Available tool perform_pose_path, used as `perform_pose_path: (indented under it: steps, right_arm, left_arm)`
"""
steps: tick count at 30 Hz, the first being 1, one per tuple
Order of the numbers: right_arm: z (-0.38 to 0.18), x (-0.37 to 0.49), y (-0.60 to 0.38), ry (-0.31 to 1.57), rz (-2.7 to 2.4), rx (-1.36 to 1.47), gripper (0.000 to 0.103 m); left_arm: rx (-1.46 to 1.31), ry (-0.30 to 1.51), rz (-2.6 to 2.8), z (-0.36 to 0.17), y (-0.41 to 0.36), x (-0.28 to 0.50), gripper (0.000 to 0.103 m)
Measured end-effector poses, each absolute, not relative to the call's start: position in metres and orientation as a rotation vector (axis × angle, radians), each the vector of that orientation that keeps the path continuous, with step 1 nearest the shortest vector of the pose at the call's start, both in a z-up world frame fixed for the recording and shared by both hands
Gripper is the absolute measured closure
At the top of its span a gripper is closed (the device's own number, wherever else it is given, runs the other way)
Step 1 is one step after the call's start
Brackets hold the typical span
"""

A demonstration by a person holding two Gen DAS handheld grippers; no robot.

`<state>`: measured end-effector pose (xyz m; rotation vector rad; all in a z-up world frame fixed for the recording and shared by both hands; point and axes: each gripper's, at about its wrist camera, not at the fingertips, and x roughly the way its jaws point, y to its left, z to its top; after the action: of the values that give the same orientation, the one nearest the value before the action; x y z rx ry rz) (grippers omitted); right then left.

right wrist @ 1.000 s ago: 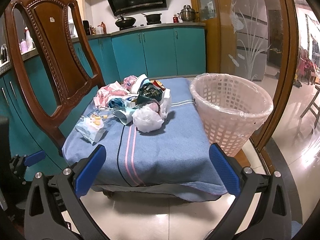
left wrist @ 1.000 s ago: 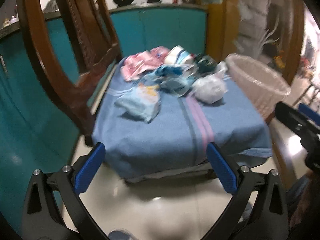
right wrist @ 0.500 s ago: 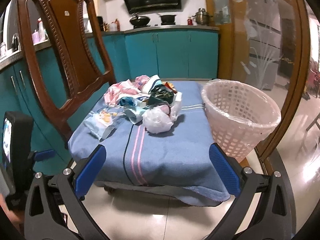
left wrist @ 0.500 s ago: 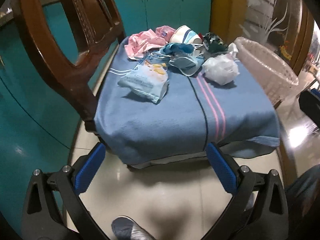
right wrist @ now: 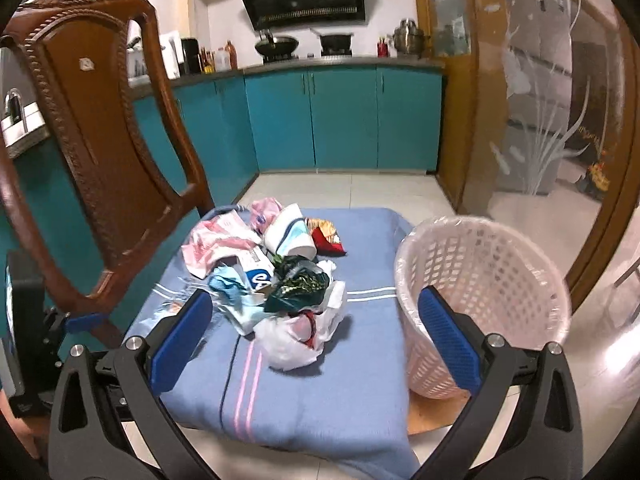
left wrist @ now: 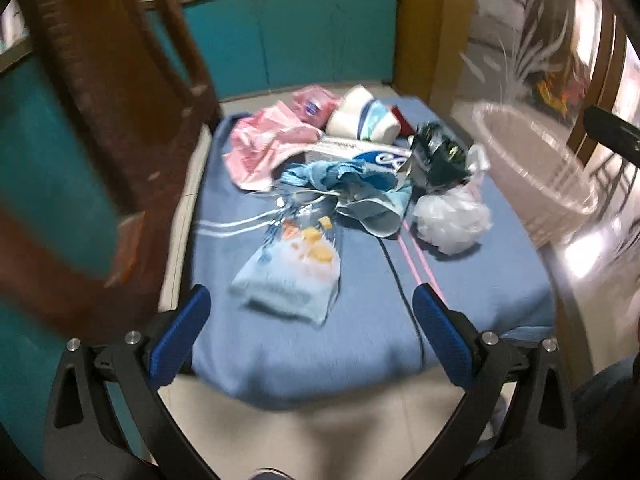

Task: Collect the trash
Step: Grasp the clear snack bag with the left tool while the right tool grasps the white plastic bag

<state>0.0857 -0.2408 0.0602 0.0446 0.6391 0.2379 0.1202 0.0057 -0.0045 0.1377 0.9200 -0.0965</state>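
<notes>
Left wrist view: left tongs (left wrist: 311, 320) have closed in on the snack packet (left wrist: 292, 268) at the blanket's (left wrist: 360, 340) near-left edge, both tongs (right wrist: 316, 328) spread wide and empty, basket (right wrist: 484, 304) at right edge; first grasp looks imminent.

Blue blanket (right wrist: 340, 380) with pink stripes, pale pink lattice basket (right wrist: 492, 288), teal cabinets (right wrist: 344, 120)

Trash pile on a blue blanket, basket off to the right

Left gripper (left wrist: 312, 330) hangs wide open over the near edge of the blanket (left wrist: 360, 320), holding nothing. Light blue packet (left wrist: 294, 270) lies closest, white bag (left wrist: 452, 220) right of it, pink wrappers (left wrist: 264, 148) and a cup (left wrist: 362, 118) further back. Basket (left wrist: 536, 176) is blurry.
</notes>
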Motion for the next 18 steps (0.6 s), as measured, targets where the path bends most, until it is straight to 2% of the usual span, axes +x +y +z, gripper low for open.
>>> perform_pose_path:
  steps: [4, 6, 7, 8, 9, 11, 18]
  right_arm:
    - [0.019, 0.103, -0.249, 0.754, 0.231, 0.121, 0.003]
    - [0.015, 0.108, -0.243, 0.780, 0.255, 0.147, 0.003]
    - [0.012, 0.108, -0.237, 0.783, 0.260, 0.133, 0.003]
    - [0.009, 0.107, -0.229, 0.782, 0.262, 0.096, 0.003]
    - [0.004, 0.107, -0.219, 0.782, 0.258, 0.038, 0.003]
    - [-0.003, 0.109, -0.208, 0.790, 0.257, -0.020, 0.003]
    - [-0.025, 0.135, -0.200, 0.850, 0.243, -0.029, 0.003]
  left_arm:
    - [0.194, 0.980, -0.091, -0.034, 0.006, 0.156, 0.003]
    - [0.201, 1.003, -0.093, -0.049, 0.008, 0.169, 0.007]
    - [0.202, 1.011, -0.103, -0.055, 0.009, 0.173, 0.018]
    - [0.199, 1.025, -0.111, -0.059, 0.009, 0.176, 0.037]
    - [0.198, 1.042, -0.115, -0.062, 0.010, 0.178, 0.051]
    - [0.180, 1.052, -0.135, -0.059, 0.012, 0.179, 0.065]
    - [0.151, 1.009, -0.167, -0.024, 0.021, 0.143, 0.069]
